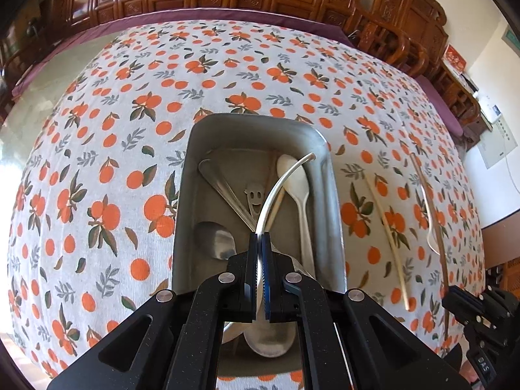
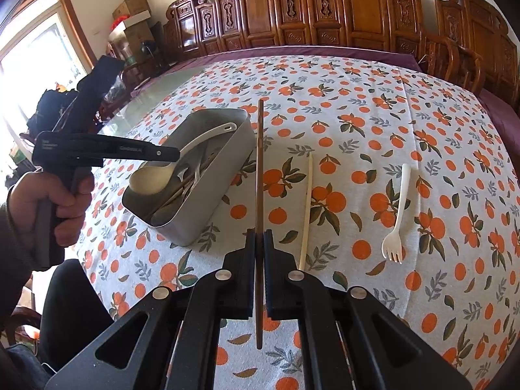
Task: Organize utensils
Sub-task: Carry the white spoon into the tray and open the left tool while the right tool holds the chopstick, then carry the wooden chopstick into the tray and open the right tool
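A grey metal tray (image 1: 320, 149) (image 2: 191, 227) sits on the orange-print tablecloth and holds several spoons and utensils. My left gripper (image 1: 259, 237) is shut on a white spoon (image 1: 282, 182) and holds it just over the tray; the spoon's bowl (image 2: 151, 177) hangs over the tray's near end. My right gripper (image 2: 259, 234) is shut on a brown chopstick (image 2: 260, 162), held above the cloth right of the tray. A white chopstick (image 2: 306, 208) (image 1: 388, 240) and a white fork (image 2: 399, 214) lie on the cloth.
The tablecloth (image 2: 357, 104) covers a glass-topped table with a purple edge. Carved wooden chairs (image 2: 325, 6) line the far side. The person's hand (image 2: 65, 201) holds the left gripper at the left. The right gripper (image 1: 477, 312) shows at the lower right of the left wrist view.
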Demonstrator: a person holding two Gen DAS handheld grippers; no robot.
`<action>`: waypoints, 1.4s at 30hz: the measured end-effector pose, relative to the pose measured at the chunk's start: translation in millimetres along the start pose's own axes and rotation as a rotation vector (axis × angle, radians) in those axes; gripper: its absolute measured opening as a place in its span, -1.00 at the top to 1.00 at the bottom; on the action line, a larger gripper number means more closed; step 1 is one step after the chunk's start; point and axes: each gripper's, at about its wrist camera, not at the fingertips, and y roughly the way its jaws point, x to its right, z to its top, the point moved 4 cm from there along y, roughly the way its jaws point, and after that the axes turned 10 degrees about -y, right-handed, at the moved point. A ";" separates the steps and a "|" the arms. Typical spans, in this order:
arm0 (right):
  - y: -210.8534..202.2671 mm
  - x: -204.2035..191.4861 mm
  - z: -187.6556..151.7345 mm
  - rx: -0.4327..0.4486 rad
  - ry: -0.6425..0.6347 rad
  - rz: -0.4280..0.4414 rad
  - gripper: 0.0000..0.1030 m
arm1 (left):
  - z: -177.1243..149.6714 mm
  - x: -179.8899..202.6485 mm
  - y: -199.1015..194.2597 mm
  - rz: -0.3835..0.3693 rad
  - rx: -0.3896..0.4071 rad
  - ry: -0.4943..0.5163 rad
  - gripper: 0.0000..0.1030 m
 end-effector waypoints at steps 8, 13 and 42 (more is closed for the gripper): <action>5.2 1.3 1.0 -0.007 0.005 0.001 0.88 | 5.2 5.2 13.0 0.027 -0.003 0.017 0.97; 7.3 -0.5 3.6 -0.009 0.005 0.000 0.88 | 6.0 6.1 16.2 0.028 -0.016 0.023 0.97; 57.0 -71.6 75.2 -0.007 -0.001 0.110 0.88 | -23.8 -54.0 -79.5 0.032 0.141 0.071 0.36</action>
